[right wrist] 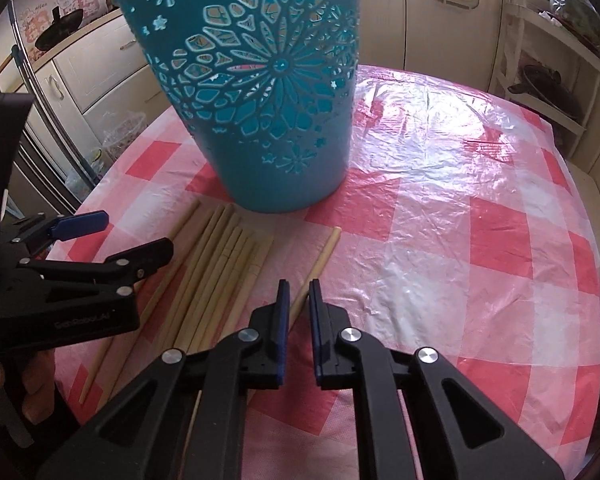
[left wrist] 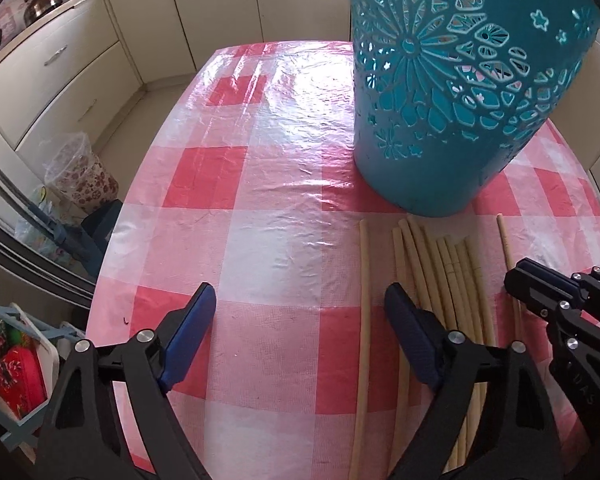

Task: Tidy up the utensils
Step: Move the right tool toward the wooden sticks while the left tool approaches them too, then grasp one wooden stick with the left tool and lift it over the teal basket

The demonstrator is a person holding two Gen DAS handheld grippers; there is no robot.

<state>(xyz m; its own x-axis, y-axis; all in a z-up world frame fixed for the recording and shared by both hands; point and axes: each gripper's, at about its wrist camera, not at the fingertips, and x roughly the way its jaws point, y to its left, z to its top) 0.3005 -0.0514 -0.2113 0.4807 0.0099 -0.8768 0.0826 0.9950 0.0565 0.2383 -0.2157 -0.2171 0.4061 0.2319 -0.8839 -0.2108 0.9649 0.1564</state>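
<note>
A tall teal holder (left wrist: 456,92) with cut-out flower patterns stands on the red-and-white checked tablecloth (left wrist: 276,216); it also shows in the right wrist view (right wrist: 268,100). Several pale wooden chopsticks (left wrist: 448,276) lie side by side just in front of it, also seen in the right wrist view (right wrist: 220,264). One chopstick (right wrist: 320,264) lies apart to the right, running between my right gripper's (right wrist: 299,286) nearly closed jaws; whether they grip it I cannot tell. My left gripper (left wrist: 300,300) is open, with a single chopstick (left wrist: 365,300) lying between its fingers.
Cream kitchen cabinets (left wrist: 64,64) line the room behind the table. A patterned bin (left wrist: 80,172) with a plastic liner stands on the floor to the left. A white shelf rack (right wrist: 548,80) stands at the right. A kettle (left wrist: 40,0) sits on the counter.
</note>
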